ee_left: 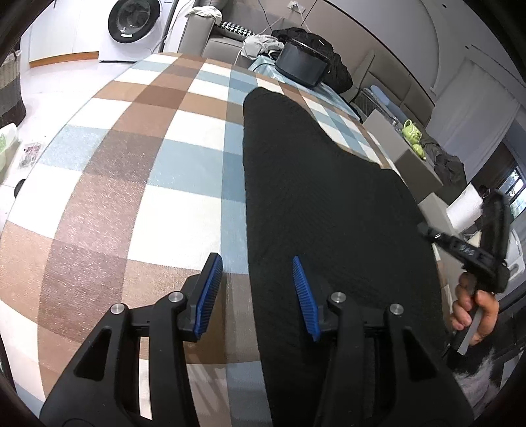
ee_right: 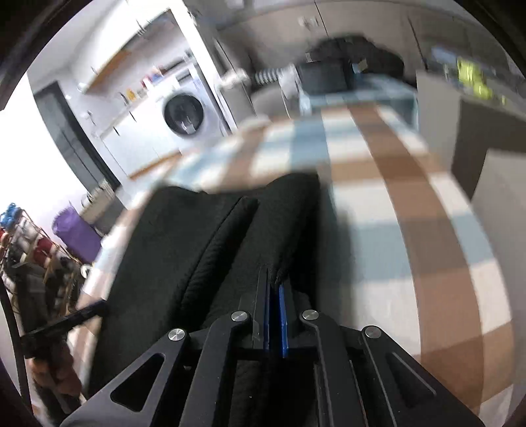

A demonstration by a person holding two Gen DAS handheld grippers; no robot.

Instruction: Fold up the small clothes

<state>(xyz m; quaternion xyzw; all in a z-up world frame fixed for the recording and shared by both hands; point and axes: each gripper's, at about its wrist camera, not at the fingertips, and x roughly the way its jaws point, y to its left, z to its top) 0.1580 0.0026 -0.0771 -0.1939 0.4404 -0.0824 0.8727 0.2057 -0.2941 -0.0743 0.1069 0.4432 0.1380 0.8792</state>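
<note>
Black garment [ee_left: 315, 203] lies flat and long across the checked cloth [ee_left: 138, 138] in the left wrist view, running from near the camera toward the far end of the surface. The left gripper [ee_left: 259, 292] hovers low over the near part with its blue-padded fingers [ee_left: 210, 289] spread wide; one finger sits over the checked cloth, the other over the garment's left edge, and nothing is between them. At the right edge the right gripper [ee_left: 473, 253] shows from the side, held by the person's right hand [ee_left: 473, 312]; from here its jaws cannot be read. Beyond the cloth stand a washing machine [ee_left: 134, 26], a dark pot-shaped container [ee_left: 302, 64] and a grey sofa [ee_left: 210, 42].

Right wrist view is blurred with motion. The right gripper [ee_right: 275, 295] has its blue pads [ee_right: 282, 315] pressed together on a fold of the black garment [ee_right: 184, 249], which bunches into soft ridges ahead of the fingers and lies on the checked cloth [ee_right: 411, 210]. The left gripper [ee_right: 65, 323] is dimly visible at the lower left. The washing machine [ee_right: 185, 115] stands in the background.
</note>
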